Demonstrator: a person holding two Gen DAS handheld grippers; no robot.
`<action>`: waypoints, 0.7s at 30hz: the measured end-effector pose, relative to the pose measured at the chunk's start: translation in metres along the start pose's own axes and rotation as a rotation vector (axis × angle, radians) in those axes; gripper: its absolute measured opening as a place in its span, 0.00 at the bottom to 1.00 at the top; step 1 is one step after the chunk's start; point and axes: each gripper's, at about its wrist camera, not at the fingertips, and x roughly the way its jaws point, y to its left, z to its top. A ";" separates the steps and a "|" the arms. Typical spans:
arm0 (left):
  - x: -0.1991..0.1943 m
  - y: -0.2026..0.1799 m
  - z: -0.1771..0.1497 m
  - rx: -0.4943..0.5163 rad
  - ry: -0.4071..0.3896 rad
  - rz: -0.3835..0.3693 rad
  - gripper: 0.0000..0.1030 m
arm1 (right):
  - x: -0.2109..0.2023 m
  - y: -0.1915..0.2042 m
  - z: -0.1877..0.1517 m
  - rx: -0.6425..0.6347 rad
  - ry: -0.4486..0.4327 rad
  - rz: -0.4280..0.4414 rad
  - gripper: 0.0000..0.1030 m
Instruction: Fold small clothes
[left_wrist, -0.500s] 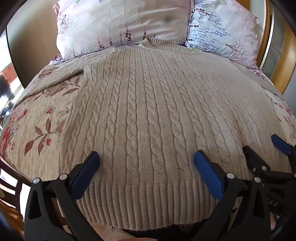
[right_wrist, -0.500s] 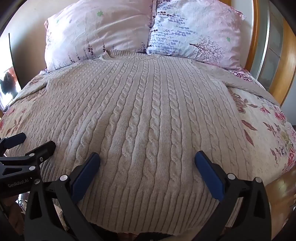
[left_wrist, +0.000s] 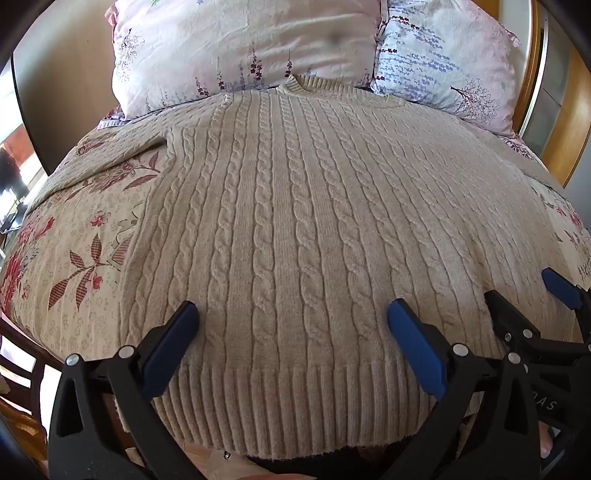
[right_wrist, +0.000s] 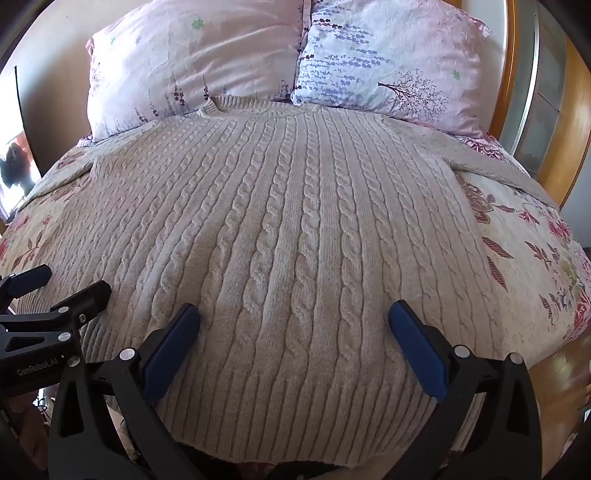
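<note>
A beige cable-knit sweater (left_wrist: 295, 221) lies flat and face up on the bed, collar toward the pillows, ribbed hem nearest me; it also fills the right wrist view (right_wrist: 295, 229). My left gripper (left_wrist: 291, 314) is open and empty, its blue pads over the hem's left half. My right gripper (right_wrist: 295, 314) is open and empty over the hem's right half. Each gripper shows in the other's view: the right gripper (left_wrist: 528, 295) at the right edge, the left gripper (right_wrist: 70, 280) at the left edge. The sleeves spread out to both sides.
A floral bedspread (left_wrist: 81, 229) covers the bed. Two pillows (left_wrist: 240, 51) (left_wrist: 443, 62) lean at the head, against a wooden headboard (right_wrist: 572, 122). The bed's near edge lies just under the hem, with dark wooden furniture (left_wrist: 22, 362) at lower left.
Both grippers have shifted very slightly; the sweater lies as before and both stay open.
</note>
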 end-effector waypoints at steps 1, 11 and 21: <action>0.000 0.000 0.000 0.000 0.001 0.000 0.98 | 0.000 0.000 0.000 0.000 -0.001 0.000 0.99; 0.000 0.000 0.000 0.000 0.002 0.000 0.98 | 0.000 0.000 0.000 0.000 0.003 0.000 0.99; 0.000 0.000 0.000 0.000 0.002 0.000 0.98 | 0.000 0.000 0.000 0.000 0.006 0.000 0.99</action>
